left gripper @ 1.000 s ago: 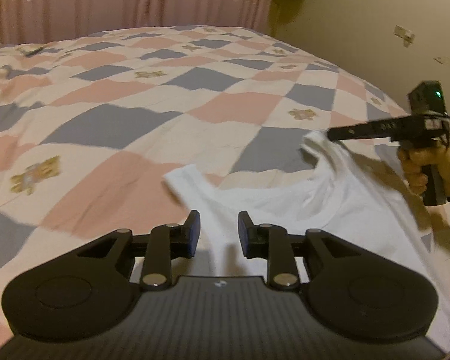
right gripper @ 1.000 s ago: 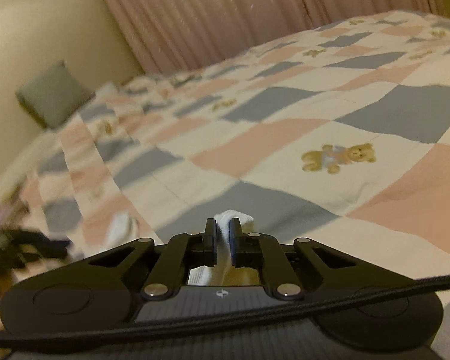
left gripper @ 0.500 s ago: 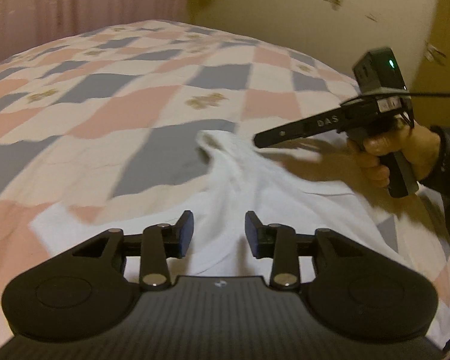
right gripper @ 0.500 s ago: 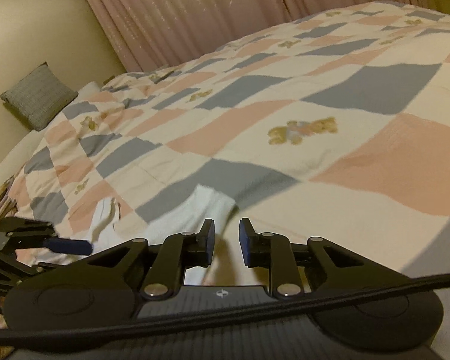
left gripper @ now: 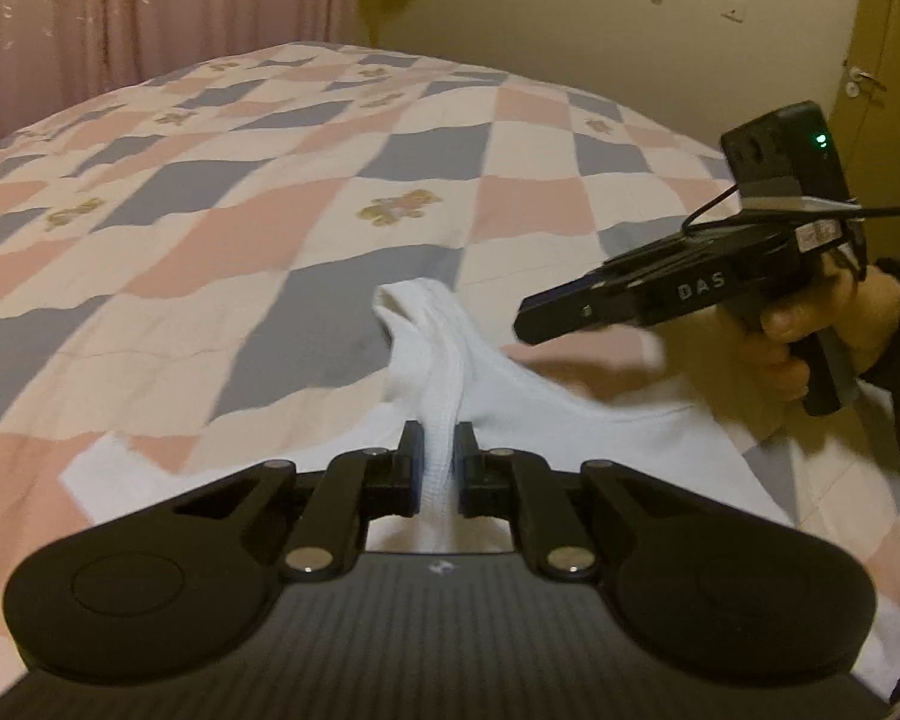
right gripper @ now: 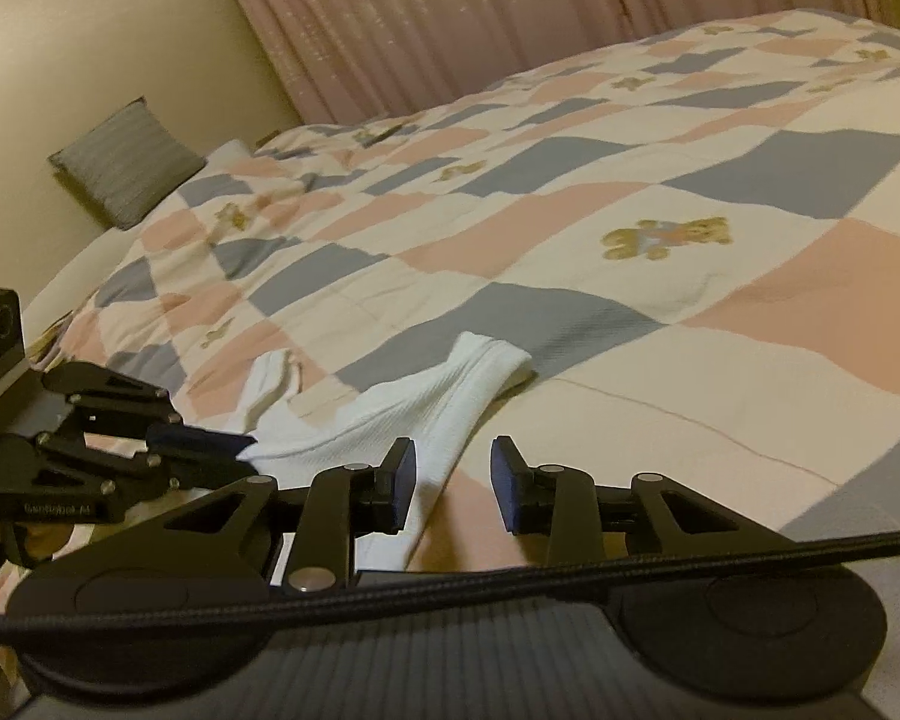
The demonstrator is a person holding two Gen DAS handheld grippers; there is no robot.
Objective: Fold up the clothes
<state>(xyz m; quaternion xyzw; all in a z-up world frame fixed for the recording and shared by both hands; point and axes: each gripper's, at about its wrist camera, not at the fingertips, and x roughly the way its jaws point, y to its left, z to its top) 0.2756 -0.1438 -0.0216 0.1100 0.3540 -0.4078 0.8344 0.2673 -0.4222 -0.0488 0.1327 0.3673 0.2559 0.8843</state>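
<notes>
Here, on one bed (left gripper: 222, 222) under a patchwork quilt, I work two grippers over one white top (left gripper: 570, 420), a ribbed sleeveless garment lying at the near edge of the mattress.

My left gripper (left gripper: 438, 468) has just been closing and is clamped on a gathered strap of the top, the ribbed cloth pinched between both pads; from there the strap runs toward 12 o'clock in the left view and ends in a folded tip on a grey patch.

My right gripper (right gripper: 453, 489) has just been opening. Its jaws stand apart; the edge of the other strap lies against the left pad, the right pad is clear of it, and bare quilt shows in the rest of the gap. In the left view that gripper sits at 3 o'clock, held in one hand (left gripper: 810, 330), its nose above the cloth.

I count two straps, one per gripper, and three teddy-bear motifs in plain sight in the left view.

The quilt lies open from the straps toward 12 o'clock as far as the pink curtain (right gripper: 510, 12). One grey cushion (right gripper: 129, 162) leans on the wall at 10 o'clock in the right view, well apart from the top.
</notes>
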